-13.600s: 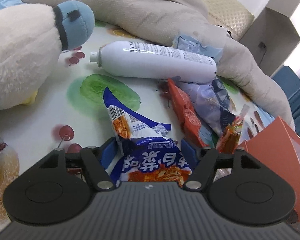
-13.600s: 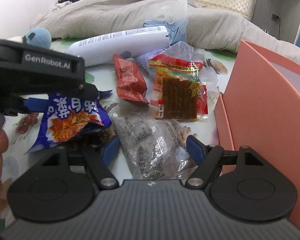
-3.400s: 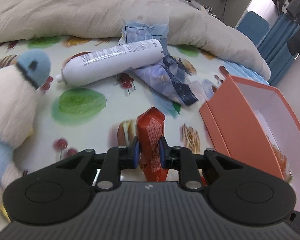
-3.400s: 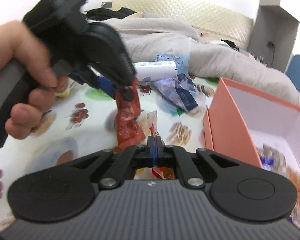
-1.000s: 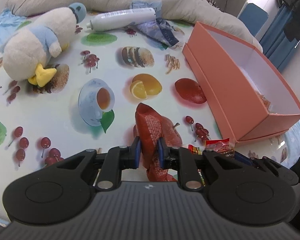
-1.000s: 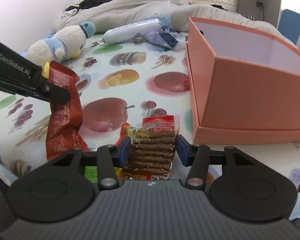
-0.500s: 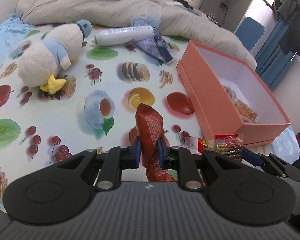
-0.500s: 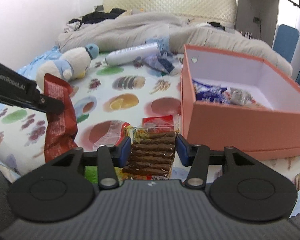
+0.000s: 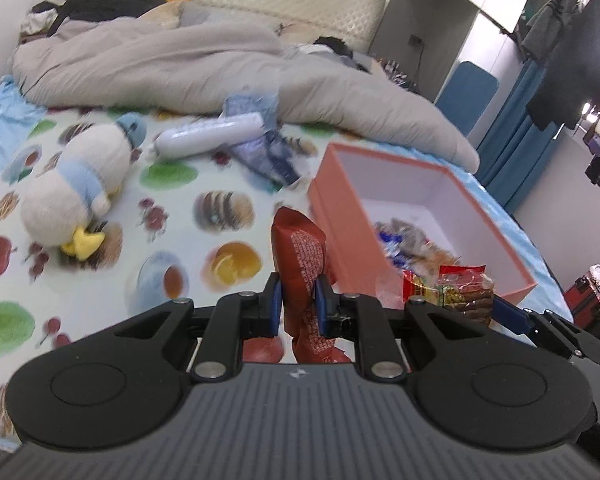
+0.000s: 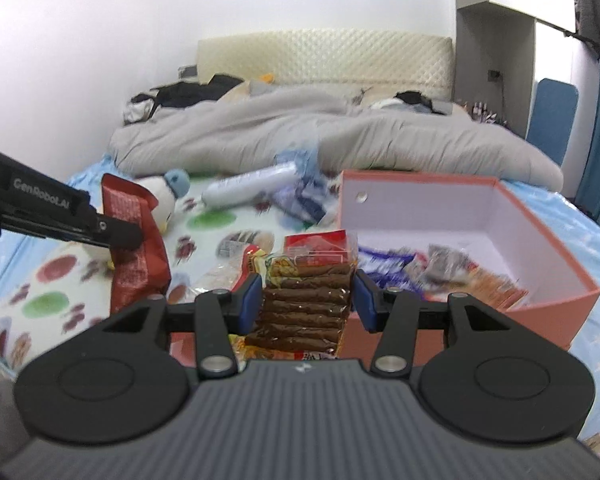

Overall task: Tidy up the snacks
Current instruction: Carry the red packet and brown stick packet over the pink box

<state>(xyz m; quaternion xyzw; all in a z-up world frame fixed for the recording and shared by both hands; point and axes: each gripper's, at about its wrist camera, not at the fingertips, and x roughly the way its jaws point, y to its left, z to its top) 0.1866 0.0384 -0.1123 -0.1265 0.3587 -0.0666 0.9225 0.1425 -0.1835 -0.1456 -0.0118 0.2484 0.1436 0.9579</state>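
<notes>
Packets are in hand on both sides. Left hand-held gripper (image 9: 298, 300) is clamped on a red packet (image 9: 302, 264) standing upright; right hand-held gripper (image 10: 306, 300) pinches a clear packet of brown sticks (image 10: 306, 300) by its side edges. Both hang above the bed (image 9: 172, 216), near the orange box (image 9: 496, 216), which already contains snacks. Recommended: carry each over the near wall, well inside, lower, then release one at a time. Beyond lie a plush toy (image 9: 76, 176) and a white bottle (image 9: 208, 138).
</notes>
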